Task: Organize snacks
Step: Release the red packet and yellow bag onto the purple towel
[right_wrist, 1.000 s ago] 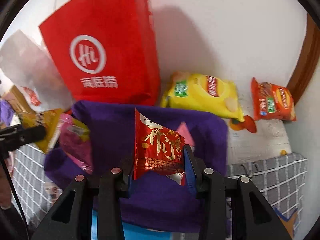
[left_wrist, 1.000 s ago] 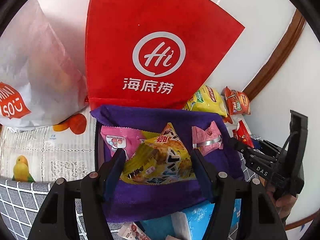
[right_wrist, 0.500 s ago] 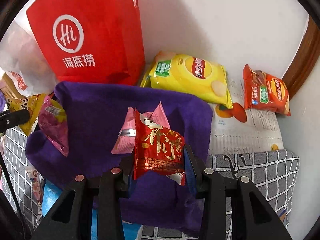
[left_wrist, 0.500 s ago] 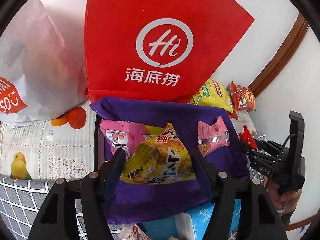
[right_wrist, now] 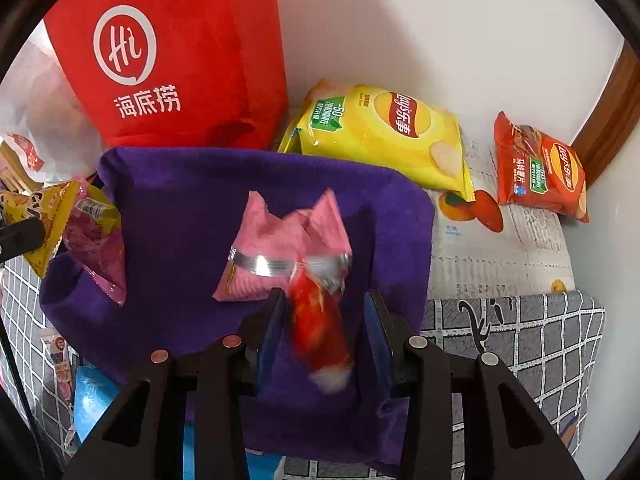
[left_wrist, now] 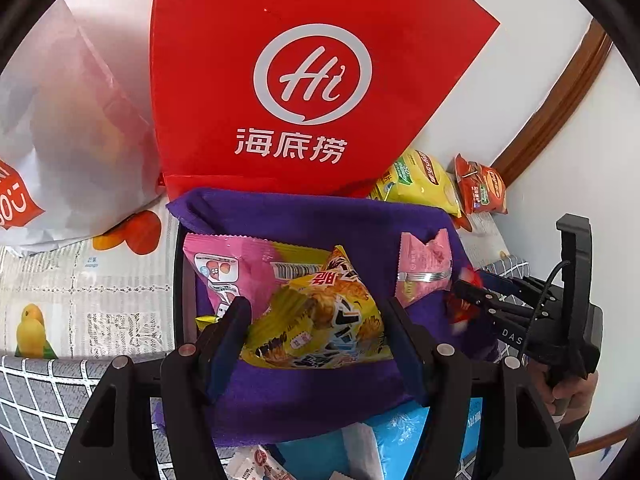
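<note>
A purple cloth-lined basket point(left_wrist: 300, 208) point(right_wrist: 180, 168) sits below both grippers. My left gripper point(left_wrist: 316, 320) is shut on a yellow snack packet point(left_wrist: 320, 320) over the basket's near side, above a large pink packet point(left_wrist: 224, 264). My right gripper point(right_wrist: 324, 312) hangs over the basket's right part. A red snack packet point(right_wrist: 316, 320) shows blurred between its fingers, turned edge-on, with a gap to the right pad. It appears loose and dropping. A small pink packet point(right_wrist: 272, 232) with a silver band lies in the basket just beyond it. The left wrist view shows the right gripper point(left_wrist: 472, 300) and the red blur point(left_wrist: 460, 304).
A red tote bag point(left_wrist: 312, 80) stands behind the basket, a white plastic bag point(left_wrist: 60, 120) to its left. A yellow chip bag point(right_wrist: 384, 132) and an orange chip bag point(right_wrist: 540, 172) lie by the wall at right. A blue tissue pack point(left_wrist: 400, 440) lies under the basket's near edge.
The right gripper has come lower over the basket. The red packet, held flat and sharp before, is now a narrow blurred shape slipping down between the fingers. The left gripper keeps still with the yellow packet.
</note>
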Motion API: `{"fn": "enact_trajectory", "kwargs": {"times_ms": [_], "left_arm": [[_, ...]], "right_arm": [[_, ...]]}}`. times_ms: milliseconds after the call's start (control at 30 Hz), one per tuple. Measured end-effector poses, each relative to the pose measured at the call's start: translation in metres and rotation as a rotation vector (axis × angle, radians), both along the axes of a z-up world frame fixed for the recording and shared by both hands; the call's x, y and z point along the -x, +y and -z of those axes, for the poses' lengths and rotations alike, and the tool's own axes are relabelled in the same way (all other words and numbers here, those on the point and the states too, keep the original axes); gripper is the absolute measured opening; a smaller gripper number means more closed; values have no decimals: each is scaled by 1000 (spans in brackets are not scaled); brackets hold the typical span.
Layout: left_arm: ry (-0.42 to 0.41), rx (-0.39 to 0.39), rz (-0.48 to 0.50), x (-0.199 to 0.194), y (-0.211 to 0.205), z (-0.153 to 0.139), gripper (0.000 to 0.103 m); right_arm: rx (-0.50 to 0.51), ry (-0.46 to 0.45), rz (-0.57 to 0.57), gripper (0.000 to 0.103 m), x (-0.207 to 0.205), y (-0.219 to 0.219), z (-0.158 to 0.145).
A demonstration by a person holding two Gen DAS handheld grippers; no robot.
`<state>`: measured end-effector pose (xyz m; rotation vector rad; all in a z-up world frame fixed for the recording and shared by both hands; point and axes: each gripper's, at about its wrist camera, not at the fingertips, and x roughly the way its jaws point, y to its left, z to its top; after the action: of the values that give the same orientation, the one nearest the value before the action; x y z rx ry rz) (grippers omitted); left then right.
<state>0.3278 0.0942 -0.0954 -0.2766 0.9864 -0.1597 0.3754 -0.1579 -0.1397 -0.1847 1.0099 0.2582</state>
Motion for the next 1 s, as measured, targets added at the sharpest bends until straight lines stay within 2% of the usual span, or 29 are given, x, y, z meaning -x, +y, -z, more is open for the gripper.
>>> {"fn": "enact_trajectory", "kwargs": {"times_ms": [233,400,833,1000], "left_arm": [[5,-3,11,0,-3,2,65],[33,-3,28,-4,-10,10,65],[96,-22,46,-11,-27,33,66],[111,-7,44,-13,-27,35,69]], "right_arm": [[-18,-32,-2,41,7,4,-10],[-22,-101,-5,49,16,11,-24],[-47,-169,24,54,24,8,-42],[-48,-199,29,56,28,8,-49]]}}
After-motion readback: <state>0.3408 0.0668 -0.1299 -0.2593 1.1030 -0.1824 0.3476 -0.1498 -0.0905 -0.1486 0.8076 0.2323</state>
